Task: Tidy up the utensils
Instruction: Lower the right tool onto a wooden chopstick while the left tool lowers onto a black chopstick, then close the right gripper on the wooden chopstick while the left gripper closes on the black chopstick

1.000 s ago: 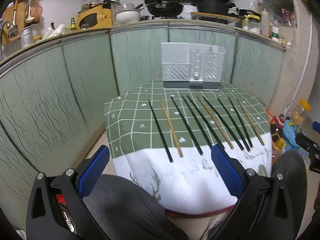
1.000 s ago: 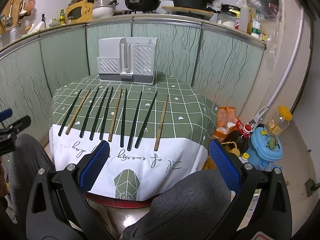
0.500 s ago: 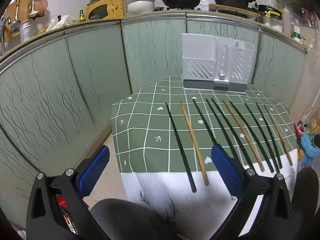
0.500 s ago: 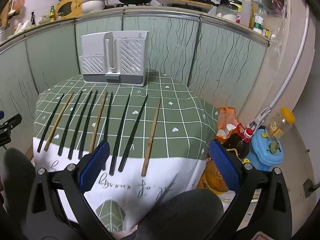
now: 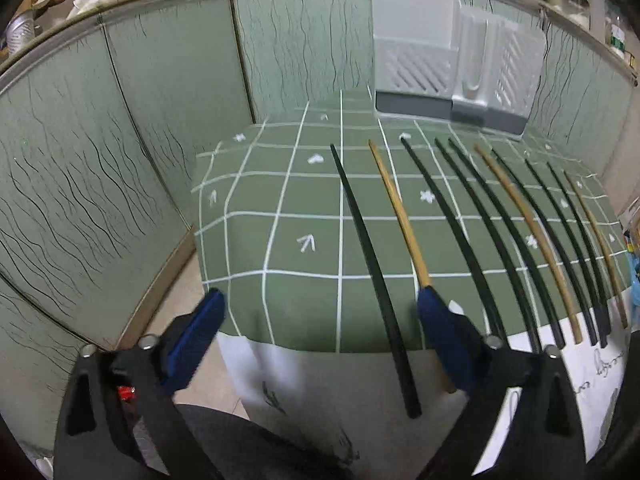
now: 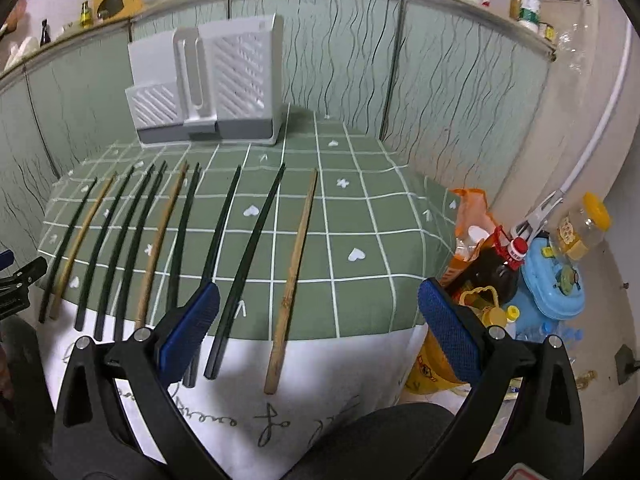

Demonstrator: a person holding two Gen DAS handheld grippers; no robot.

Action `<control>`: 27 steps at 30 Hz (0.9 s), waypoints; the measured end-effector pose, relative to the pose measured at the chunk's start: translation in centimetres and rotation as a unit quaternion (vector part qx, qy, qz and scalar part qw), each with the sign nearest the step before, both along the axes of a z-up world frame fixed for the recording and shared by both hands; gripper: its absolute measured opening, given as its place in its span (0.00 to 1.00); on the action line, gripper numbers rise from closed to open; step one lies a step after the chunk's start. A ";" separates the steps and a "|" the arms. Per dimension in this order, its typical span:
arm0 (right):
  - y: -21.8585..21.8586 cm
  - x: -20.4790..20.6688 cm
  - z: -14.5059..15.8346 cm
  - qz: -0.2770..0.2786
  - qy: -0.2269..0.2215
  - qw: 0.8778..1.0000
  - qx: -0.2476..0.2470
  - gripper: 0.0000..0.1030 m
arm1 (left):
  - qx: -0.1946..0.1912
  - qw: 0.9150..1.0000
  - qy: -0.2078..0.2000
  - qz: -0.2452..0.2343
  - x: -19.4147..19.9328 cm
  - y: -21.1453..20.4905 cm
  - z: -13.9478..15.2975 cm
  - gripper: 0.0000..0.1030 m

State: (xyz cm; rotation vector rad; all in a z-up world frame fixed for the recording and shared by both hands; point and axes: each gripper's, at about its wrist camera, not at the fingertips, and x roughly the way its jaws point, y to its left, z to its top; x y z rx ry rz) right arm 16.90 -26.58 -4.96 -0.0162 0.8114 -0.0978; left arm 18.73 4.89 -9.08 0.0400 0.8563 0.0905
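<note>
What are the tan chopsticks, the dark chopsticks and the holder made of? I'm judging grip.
Tan chopsticks: probably bamboo, matte, with visible node marks. Dark chopsticks: smooth, slightly glossy black, plastic or lacquered wood; unclear which. Holder: white moulded plastic with slotted walls on a grey base.

A green grid-patterned tablecloth with a white lettered edge covers the counter; pale green panels with dark wavy lines stand behind; on the floor sit a dark red-capped bottle, a blue container and a yellow-lidded jar.
</note>
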 end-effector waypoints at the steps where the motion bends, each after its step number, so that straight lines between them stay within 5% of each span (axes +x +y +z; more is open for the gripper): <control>1: 0.2 0.4 -0.5 0.002 0.006 1.000 -0.007 0.92 | 0.001 1.000 0.006 0.001 0.2 -0.1 -0.4 0.83; 3: 0.5 0.7 -1.1 0.008 0.011 1.000 -0.015 0.91 | -0.008 1.000 0.012 -0.002 0.4 0.0 -1.0 0.79; 13: 0.8 1.4 -4.2 0.018 0.059 0.998 -0.003 0.29 | 0.014 1.000 -0.005 -0.027 0.1 -1.2 -1.3 0.47; 20: 1.0 0.9 -4.4 0.021 0.052 0.998 0.000 0.22 | 0.012 0.999 0.005 -0.040 -0.3 -2.3 -1.2 0.27; 23: 0.9 0.6 -4.4 0.017 0.054 0.998 0.005 0.21 | 0.021 0.999 0.005 -0.039 -0.7 -2.7 -1.2 0.26; 27: 1.0 0.4 -4.5 0.022 0.049 0.998 0.015 0.08 | 0.048 0.998 -0.006 -0.029 -1.3 -3.0 -1.3 0.16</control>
